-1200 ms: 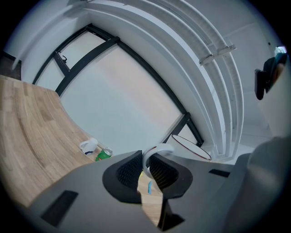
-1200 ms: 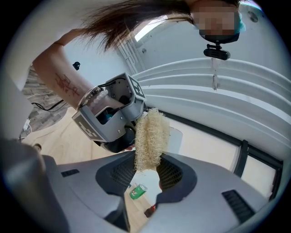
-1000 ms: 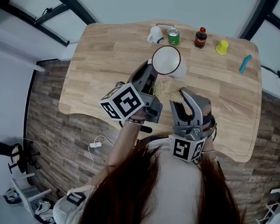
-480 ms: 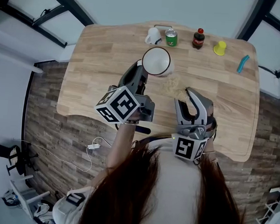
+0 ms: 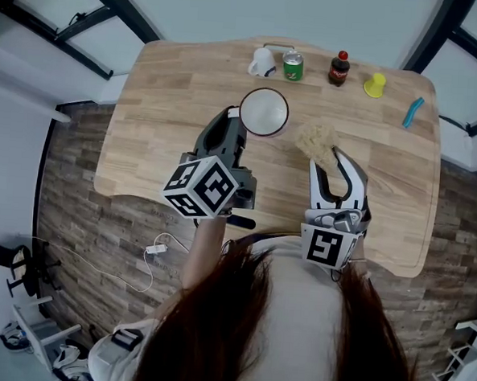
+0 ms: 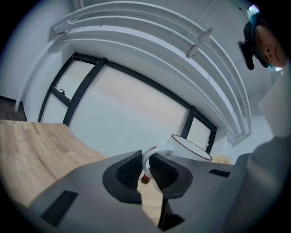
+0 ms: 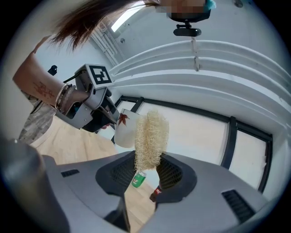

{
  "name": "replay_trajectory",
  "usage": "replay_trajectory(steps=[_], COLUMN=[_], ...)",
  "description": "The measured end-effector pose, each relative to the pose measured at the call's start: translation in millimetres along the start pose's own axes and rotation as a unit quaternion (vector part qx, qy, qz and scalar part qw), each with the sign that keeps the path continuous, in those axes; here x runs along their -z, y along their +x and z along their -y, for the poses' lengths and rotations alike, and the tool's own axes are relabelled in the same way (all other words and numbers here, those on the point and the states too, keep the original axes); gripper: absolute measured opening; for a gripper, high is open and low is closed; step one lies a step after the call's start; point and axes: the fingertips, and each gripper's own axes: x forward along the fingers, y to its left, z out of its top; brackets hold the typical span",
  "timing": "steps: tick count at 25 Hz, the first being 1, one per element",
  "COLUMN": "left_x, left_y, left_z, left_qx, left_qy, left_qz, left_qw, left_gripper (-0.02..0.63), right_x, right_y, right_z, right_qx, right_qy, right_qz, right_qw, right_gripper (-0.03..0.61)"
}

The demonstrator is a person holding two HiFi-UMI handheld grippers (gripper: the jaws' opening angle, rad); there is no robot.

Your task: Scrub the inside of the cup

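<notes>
A white cup with a dark red rim is held above the wooden table, its mouth facing up at the head camera. My left gripper is shut on the cup's handle. In the right gripper view the cup shows a red leaf print. A pale loofah scrubber sticks out of my right gripper, which is shut on it; in the right gripper view the scrubber stands upright between the jaws. Scrubber and cup are apart, the scrubber to the cup's right.
Along the table's far edge stand a small white mug, a green can, a dark cola bottle and a yellow cup. A blue tool lies at the far right. The table's front edge runs under my grippers.
The cup has moved left and slightly nearer with my left gripper. My right gripper has swung the scrubber out from below the cup to its right side.
</notes>
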Motion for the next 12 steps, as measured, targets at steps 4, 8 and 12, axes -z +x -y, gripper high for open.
replay_trajectory(steps=[4, 8, 12], left_x=[2.2, 5.2, 7.3], left_y=[-2.3, -3.7, -5.5], left_z=[1.1, 0.9, 1.5], left_qx=[-0.006, -0.012, -0.017], left_qy=[0.020, 0.037, 0.054], left_qz=[-0.004, -0.008, -0.013], left_qw=[0.9998, 0.9992, 0.9983], left_gripper=[0.048, 0.048, 0.048], right_x=[2.6, 7.9, 12.5], right_y=[0.8, 1.3, 1.8], right_z=[3.5, 8.4, 13.5], right_qx=[0.000, 0.004, 0.007], right_qy=[0.031, 0.063, 0.084], right_qz=[-0.007, -0.020, -0.033], right_qw=[0.999, 0.998, 0.996], right_gripper=[0.140, 0.140, 0.140])
